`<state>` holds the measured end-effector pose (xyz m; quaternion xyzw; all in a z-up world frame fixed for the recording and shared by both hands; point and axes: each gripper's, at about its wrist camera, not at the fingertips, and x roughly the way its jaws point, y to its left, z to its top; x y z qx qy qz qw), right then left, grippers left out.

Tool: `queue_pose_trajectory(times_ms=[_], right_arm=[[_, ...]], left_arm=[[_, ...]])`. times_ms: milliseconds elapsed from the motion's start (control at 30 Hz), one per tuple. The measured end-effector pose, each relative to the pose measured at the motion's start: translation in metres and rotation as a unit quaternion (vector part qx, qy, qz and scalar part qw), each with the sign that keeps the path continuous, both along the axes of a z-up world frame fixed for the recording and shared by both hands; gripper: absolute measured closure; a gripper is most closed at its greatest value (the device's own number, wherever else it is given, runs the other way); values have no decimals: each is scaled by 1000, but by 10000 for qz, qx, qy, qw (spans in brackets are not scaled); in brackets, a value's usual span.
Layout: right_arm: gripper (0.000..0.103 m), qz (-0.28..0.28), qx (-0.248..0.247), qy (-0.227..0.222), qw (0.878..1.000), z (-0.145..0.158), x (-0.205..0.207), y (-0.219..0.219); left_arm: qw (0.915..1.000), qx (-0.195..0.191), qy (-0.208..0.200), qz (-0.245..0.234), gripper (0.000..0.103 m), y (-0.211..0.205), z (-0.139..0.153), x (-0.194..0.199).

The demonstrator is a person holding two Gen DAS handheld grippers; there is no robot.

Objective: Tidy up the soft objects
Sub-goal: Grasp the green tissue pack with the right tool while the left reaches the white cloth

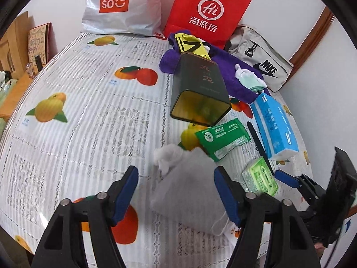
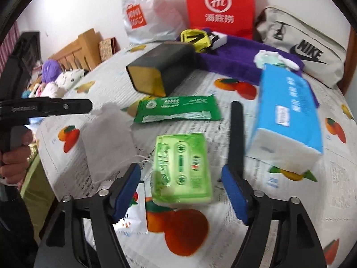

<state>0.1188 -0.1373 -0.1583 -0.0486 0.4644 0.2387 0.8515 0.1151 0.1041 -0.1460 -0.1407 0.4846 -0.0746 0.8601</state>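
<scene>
Fruit-print bed (image 1: 78, 111) still cluttered, nothing looks sorted yet: purple towel (image 1: 236, 82) at far edge, blue tissue pack (image 2: 287, 111) right side with long axis running far-to-near, dark tin (image 1: 200, 91) on its side, mouth toward camera. Left gripper (image 1: 176, 192) jaws wide, empty, astride white cloth pouch (image 1: 189, 189); right gripper (image 2: 180, 189) jaws wide, empty, over green tissue packet (image 2: 183, 167), long axis far-to-near, near edge.

The tabletop cloth (image 1: 93, 116) is white with grey stripes and printed orange and yellow fruit. On it lie a dark green tin (image 1: 200, 89) with a gold inside, a purple towel (image 1: 236, 82), a blue-and-white tissue pack (image 1: 274, 122), a green wipes packet (image 1: 223, 138), a light green tissue pack (image 2: 181, 167) and a white mask (image 1: 189, 185). Behind stand a red bag (image 1: 207, 9) and a white bag (image 1: 120, 6) with an orange-red logo.
</scene>
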Motion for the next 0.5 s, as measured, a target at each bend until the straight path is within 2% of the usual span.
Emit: queue_pose_trajectory(times_ms=[100, 133, 167, 367, 500], right_arm=[[30, -9, -304, -37, 9995, -12, 2, 12], [43, -20, -377, -40, 9993, -15, 2, 15], [51, -31, -416, -42, 9991, -17, 2, 16], [51, -71, -294, -254, 9992, -2, -9, 7], [51, -200, -96, -410, 9989, 14, -14, -7]], left_arm=[[10000, 58, -2, -19, 29, 2, -5, -5], [9999, 98, 24, -31, 29, 2, -8, -6], [9999, 141, 51, -48, 29, 1, -11, -7], [9991, 343, 115, -233, 29, -8, -30, -7], [9984, 476, -165, -265, 29, -10, -24, -4]])
